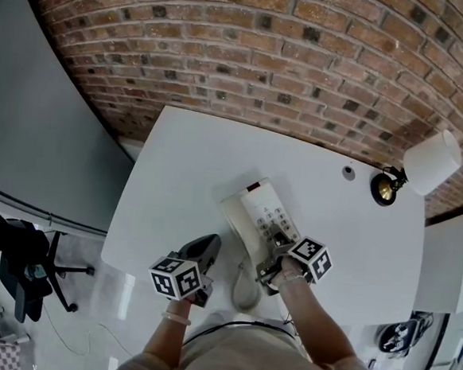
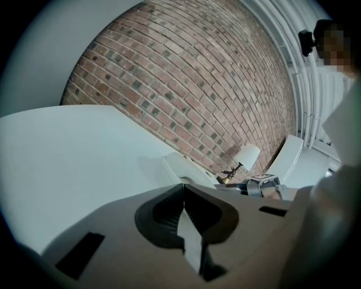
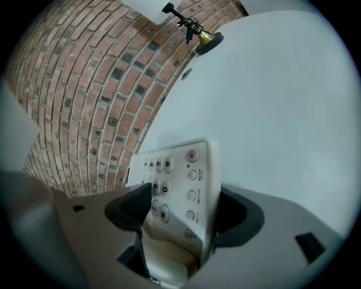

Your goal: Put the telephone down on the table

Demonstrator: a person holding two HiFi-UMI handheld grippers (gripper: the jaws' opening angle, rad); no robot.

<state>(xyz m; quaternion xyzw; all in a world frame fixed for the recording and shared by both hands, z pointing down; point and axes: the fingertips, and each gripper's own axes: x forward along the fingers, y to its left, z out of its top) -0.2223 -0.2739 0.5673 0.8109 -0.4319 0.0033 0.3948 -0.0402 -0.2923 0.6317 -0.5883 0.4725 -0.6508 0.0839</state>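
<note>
A white telephone (image 1: 261,214) with a keypad lies on the white table (image 1: 185,168), its near end toward me. My right gripper (image 1: 277,260) reaches over that near end. In the right gripper view the telephone (image 3: 180,180) sits between the widely spread jaws of the right gripper (image 3: 183,206), and I see no pad pressing on it. The telephone's cord (image 1: 243,289) curls off the front edge. My left gripper (image 1: 209,246) hovers left of the telephone near the table's front edge, jaws together with nothing in them, as the left gripper view shows (image 2: 183,195).
A desk lamp (image 1: 424,167) with a white shade and brass base stands at the table's far right corner. A brick wall (image 1: 290,49) runs behind the table. A black office chair (image 1: 25,268) stands on the floor to the left.
</note>
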